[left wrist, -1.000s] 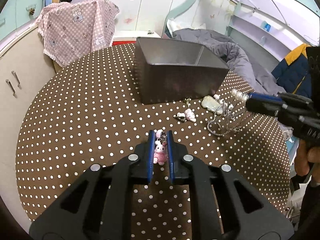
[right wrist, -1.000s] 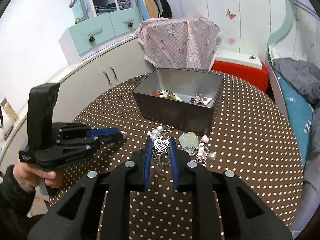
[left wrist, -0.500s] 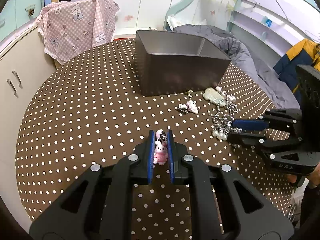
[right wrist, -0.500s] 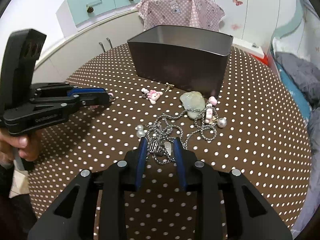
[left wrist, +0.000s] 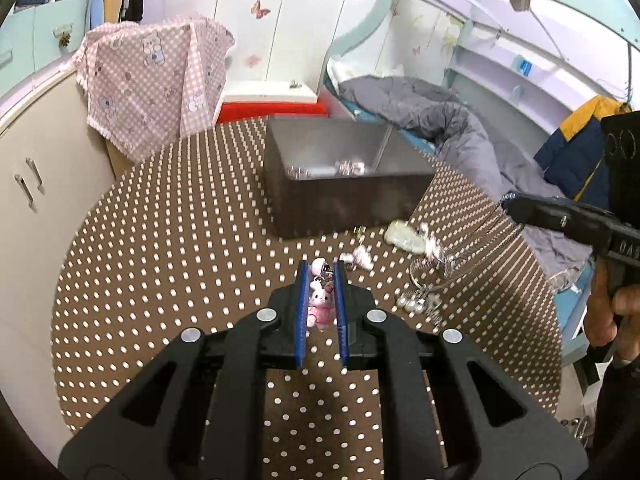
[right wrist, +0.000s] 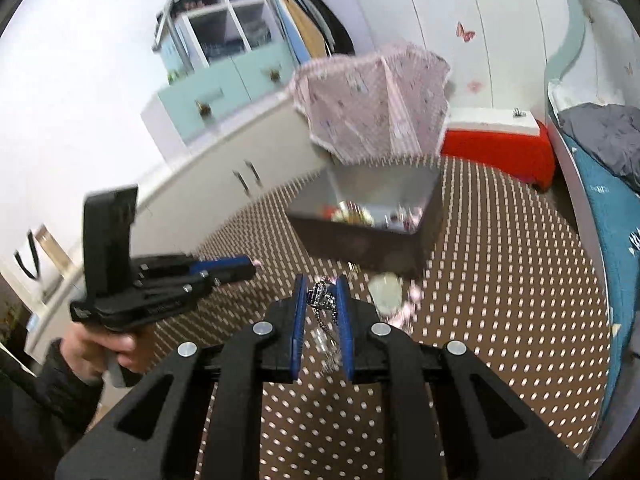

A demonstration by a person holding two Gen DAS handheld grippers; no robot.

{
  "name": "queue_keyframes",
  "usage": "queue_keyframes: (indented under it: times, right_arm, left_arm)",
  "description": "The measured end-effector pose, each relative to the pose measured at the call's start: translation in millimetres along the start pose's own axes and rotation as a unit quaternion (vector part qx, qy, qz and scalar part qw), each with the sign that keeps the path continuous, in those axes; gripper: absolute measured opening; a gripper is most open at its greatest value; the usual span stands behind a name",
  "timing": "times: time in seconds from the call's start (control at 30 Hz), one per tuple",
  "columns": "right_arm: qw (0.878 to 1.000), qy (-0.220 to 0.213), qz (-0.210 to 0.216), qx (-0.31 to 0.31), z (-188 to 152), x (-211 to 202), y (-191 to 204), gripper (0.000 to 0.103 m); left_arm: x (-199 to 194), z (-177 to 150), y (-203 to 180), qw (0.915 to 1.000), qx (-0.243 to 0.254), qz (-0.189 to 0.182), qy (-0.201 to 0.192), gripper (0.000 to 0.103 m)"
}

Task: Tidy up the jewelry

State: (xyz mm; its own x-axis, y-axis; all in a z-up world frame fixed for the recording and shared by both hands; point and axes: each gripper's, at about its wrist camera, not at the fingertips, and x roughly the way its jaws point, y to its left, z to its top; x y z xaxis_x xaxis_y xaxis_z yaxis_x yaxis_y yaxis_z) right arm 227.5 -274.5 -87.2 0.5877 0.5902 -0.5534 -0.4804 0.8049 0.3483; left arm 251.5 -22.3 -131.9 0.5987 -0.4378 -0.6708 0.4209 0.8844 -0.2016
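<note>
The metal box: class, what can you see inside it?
Inside the metal box, several small jewelry pieces lie on the floor, blurred. The near wall hides the floor behind it.

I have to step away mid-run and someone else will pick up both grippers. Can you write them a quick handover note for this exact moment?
Left gripper: shut on the pink bunny charm, held above the dotted table.
Right gripper: its jaws have just closed on the silver chain necklace; in the left wrist view the chain trails down to the table.
Metal box: at the far side of the table, with several pieces already inside.
Still on the table by the box: a pale green pendant, a small pink-and-white charm and the pearl beads.
Left to do: drop both held pieces in the box, then collect the rest.
</note>
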Motion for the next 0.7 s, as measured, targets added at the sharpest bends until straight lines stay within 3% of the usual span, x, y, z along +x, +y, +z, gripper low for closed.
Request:
queue_keyframes:
  times: [0.4,0.7]
  right_arm:
    - [0.995,-0.091,0.035,-0.031,78,-42,21,0.013]
    - [0.987,-0.144,0.036,-0.056,140,-59,33,0.013]
  left_arm:
    - [-49,57,-10,0.9963,0.021,-0.004,-0.084,0.012]
    - [-53,100,-3,0.9933,0.016,-0.017,-0.113,0.012]
